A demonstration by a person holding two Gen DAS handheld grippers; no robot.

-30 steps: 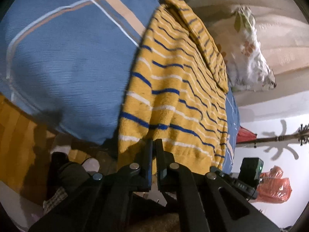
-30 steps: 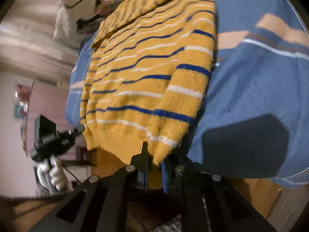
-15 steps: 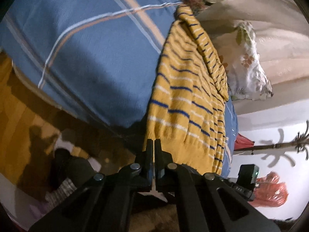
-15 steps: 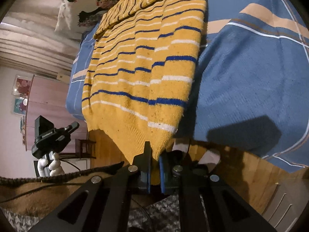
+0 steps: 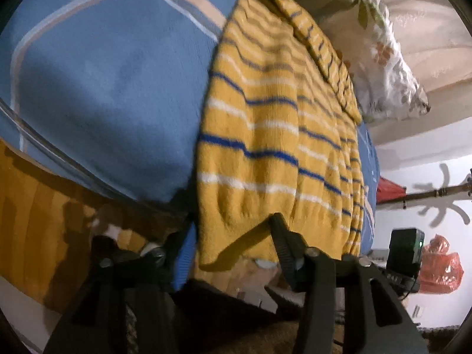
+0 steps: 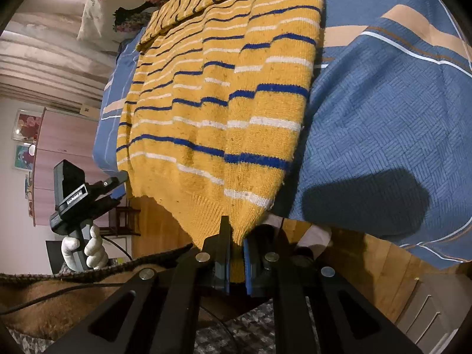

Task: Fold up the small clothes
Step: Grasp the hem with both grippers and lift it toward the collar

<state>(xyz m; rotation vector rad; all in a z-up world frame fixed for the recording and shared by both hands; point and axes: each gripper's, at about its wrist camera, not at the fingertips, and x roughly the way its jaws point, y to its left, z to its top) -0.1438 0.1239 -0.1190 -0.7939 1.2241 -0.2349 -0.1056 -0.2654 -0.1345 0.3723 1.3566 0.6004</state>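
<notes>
A yellow knitted sweater (image 5: pixel 274 135) with blue and white stripes lies on a blue bedspread (image 5: pixel 103 73), its hem hanging over the bed's edge. My left gripper (image 5: pixel 230 236) is open; the hem corner hangs loose between its spread fingers. In the right wrist view the sweater (image 6: pixel 224 109) runs up the bed, and my right gripper (image 6: pixel 236 253) is shut on the other hem corner. The left gripper (image 6: pixel 88 194), held by a white-gloved hand, shows at the sweater's left hem.
A floral pillow (image 5: pixel 389 67) lies at the head of the bed. The blue bedspread (image 6: pixel 383 112) has tan and white stripes. A wooden bed frame (image 5: pixel 35 212) and floor lie below. Red plastic bags (image 5: pixel 439 268) and a coat rack (image 5: pixel 439 191) stand by the white wall.
My left gripper has opened and let go of the hem corner, which now hangs free. My right gripper stays shut on its corner, and the sweater has been pulled toward the bed's edge.
</notes>
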